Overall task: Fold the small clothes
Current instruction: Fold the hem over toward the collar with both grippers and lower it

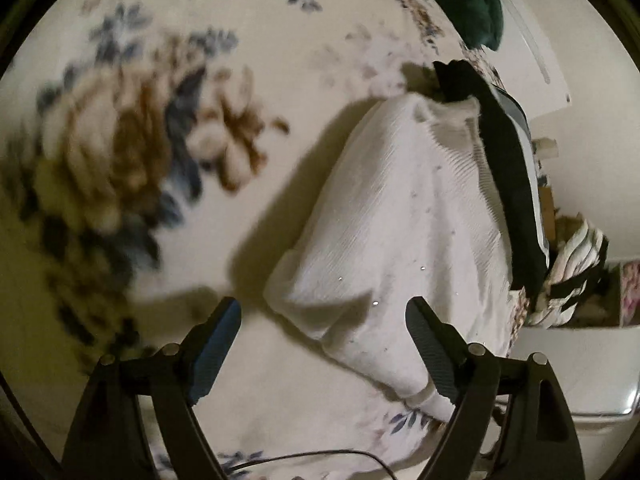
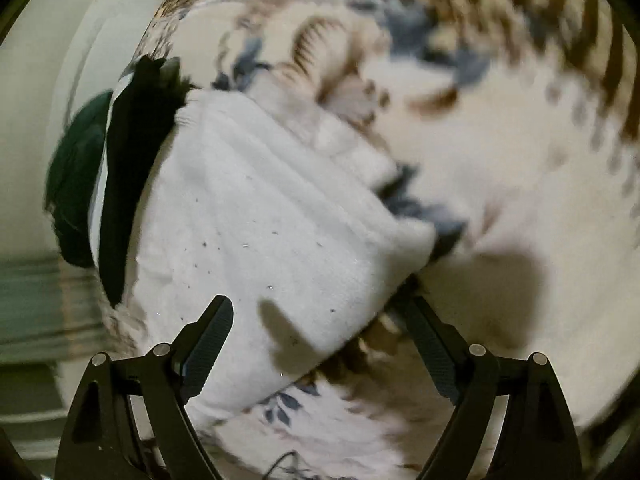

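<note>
My L hand-held gripper [image 1: 324, 316] & R hand-held gripper [image 2: 324, 316] both spread, empty; white garment [image 1: 400, 220] lies just ahead, long axis diagonal, R nearer.

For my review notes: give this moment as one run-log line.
stage: between grasps | left gripper: open, empty | right gripper: open, empty | white garment: folded on floral bedspread, beside black garment
</note>
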Demonstrator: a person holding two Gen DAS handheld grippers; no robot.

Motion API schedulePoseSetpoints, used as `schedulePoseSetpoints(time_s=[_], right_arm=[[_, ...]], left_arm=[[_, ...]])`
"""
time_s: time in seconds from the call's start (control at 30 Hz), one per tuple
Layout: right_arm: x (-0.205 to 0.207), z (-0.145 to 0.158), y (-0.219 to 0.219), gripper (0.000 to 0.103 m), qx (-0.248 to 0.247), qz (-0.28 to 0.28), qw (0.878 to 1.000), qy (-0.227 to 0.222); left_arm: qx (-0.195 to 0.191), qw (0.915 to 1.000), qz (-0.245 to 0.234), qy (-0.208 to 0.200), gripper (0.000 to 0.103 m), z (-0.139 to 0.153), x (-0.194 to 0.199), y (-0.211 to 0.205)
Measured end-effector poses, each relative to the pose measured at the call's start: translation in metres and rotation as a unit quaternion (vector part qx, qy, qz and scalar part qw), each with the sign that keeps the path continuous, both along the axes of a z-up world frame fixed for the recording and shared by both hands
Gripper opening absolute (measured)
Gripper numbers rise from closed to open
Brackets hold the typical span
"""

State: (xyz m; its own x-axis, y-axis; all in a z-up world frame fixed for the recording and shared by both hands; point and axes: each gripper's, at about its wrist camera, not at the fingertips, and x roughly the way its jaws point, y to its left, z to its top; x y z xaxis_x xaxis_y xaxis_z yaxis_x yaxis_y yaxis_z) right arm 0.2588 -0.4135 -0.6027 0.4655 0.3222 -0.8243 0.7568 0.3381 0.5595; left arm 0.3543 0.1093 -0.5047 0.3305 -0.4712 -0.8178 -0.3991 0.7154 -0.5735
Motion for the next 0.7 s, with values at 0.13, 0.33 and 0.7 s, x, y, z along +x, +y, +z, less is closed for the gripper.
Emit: schedulePoseSetpoints(time_s=[0.13, 0.33, 0.7], right_arm=[[0.004, -0.025, -0.009, 0.082, 0.036, -0.037, 0.997, -0.061], [0.009, -0.033, -0.030, 0.030, 0.020, -0.060, 0.996, -0.067], [0.023, -0.028, -0.027, 0.060, 0.020, -0.007, 0.998, -0.061]], left_arm=[[0.000, 0.9995, 0.030, -0.003, 0.084, -0.026, 0.015, -0.012], [0.044, 0.9957, 0.072, -0.036, 0.022, -0.013, 0.031, -0.006], [-0.022, 0.9964, 0.077, -0.028, 0.065, -0.015, 0.010, 0.004]])
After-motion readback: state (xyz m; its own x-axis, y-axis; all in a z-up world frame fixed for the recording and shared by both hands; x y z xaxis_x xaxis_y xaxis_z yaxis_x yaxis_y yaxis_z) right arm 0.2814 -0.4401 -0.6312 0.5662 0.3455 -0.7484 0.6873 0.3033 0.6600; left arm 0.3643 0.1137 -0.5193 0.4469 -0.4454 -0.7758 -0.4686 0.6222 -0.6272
